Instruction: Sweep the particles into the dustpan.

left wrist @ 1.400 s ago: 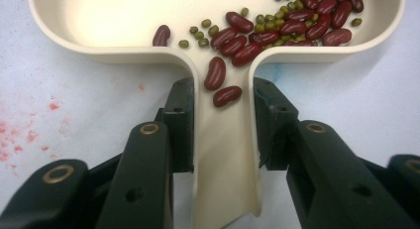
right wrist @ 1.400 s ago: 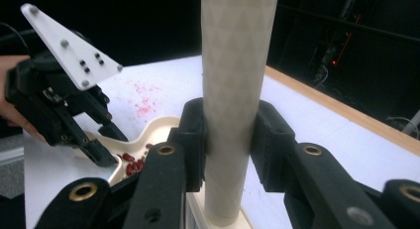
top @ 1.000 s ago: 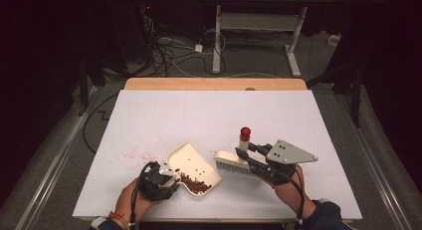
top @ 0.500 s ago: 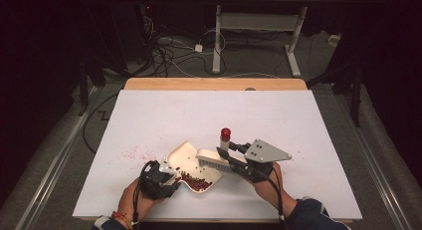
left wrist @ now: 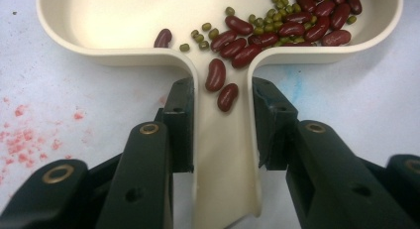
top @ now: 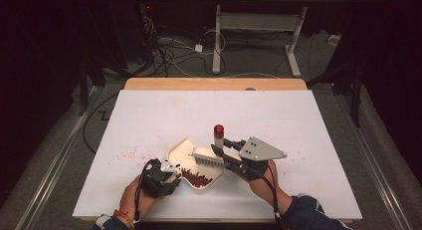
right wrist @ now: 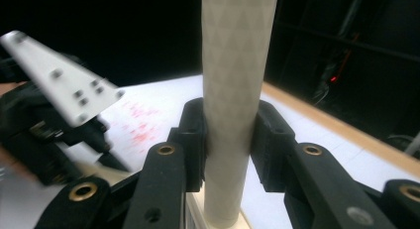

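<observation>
Two grippers work together near the front edge of the table. Left gripper is clamped on the handle of a cream dustpan, jaws pressing both sides of the handle; the pan lies flat on the table, front-centre, slightly left. Kidney beans and small green beans sit inside the pan, a few in the handle channel. Right gripper is clamped on the white handle of a small brush, red cap up, bristles at the pan's mouth. Step in hand, by my reading: sweeping spilled beans into the pan. Red specks lie on the table left of the pan. Next move likely calls for holding the pan steady and drawing the brush inward across its lip.
</observation>
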### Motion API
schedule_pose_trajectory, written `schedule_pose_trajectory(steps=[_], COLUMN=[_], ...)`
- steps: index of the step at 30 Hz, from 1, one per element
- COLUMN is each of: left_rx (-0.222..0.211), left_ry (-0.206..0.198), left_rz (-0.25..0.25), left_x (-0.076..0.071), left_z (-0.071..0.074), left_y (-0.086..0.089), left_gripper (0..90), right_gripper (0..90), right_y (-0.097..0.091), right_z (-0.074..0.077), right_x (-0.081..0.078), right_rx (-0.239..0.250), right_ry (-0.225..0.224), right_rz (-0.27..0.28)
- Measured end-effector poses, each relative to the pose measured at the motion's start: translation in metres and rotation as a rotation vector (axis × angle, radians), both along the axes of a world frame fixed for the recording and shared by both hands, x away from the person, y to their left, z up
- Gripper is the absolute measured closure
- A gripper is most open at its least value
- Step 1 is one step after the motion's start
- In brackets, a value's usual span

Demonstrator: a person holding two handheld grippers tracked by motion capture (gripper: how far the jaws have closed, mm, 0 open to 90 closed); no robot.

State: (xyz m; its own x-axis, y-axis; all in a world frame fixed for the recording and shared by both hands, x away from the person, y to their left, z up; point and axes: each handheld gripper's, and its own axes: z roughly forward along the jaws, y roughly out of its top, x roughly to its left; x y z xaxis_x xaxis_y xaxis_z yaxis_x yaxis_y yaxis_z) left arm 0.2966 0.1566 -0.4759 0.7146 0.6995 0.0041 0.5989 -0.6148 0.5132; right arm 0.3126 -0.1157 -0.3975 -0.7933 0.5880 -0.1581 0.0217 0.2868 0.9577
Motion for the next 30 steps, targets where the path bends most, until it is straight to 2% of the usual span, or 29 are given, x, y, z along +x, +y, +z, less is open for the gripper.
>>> schedule_pose_trajectory(steps=[4, 9, 11, 12, 15, 18, 20, 24, 30], left_rx=[-0.003, -0.023, -0.026, -0.024, -0.03, -0.038, -0.04, -0.039, -0.03], left_ry=[-0.004, -0.002, -0.012, -0.015, -0.014, -0.013, -0.013, -0.02, -0.035], left_rz=[0.01, 0.001, 0.004, 0.0, -0.001, 0.005, 0.007, 0.018, 0.043], left_x=[-0.002, -0.003, -0.004, -0.004, -0.003, -0.001, 0.0, 0.001, 0.004], left_z=[0.0, 0.0, 0.001, 0.002, 0.002, 0.001, 0.001, 0.001, 0.0], left_y=[-0.001, -0.003, -0.004, -0.004, -0.002, 0.0, 0.002, 0.005, 0.011], left_gripper=[63.2, 63.2, 63.1, 63.1, 63.2, 63.1, 63.0, 63.1, 63.0], right_gripper=[70.2, 70.1, 70.1, 70.1, 70.0, 70.1, 70.0, 70.0, 70.1], right_y=[0.011, 0.029, 0.034, 0.035, 0.038, 0.035, 0.033, 0.028, 0.023], right_z=[-0.003, -0.009, -0.014, -0.017, -0.018, -0.017, -0.017, -0.015, -0.009], right_x=[0.013, 0.021, 0.025, 0.025, 0.019, 0.014, 0.009, 0.003, 0.001], right_rx=[0.001, -0.015, -0.026, -0.02, -0.025, 0.006, -0.004, -0.017, -0.008], right_ry=[-0.029, -0.054, -0.044, -0.026, -0.039, 0.008, 0.01, 0.016, 0.008], right_rz=[-0.041, -0.032, -0.001, 0.019, 0.078, 0.128, 0.15, 0.169, 0.149])
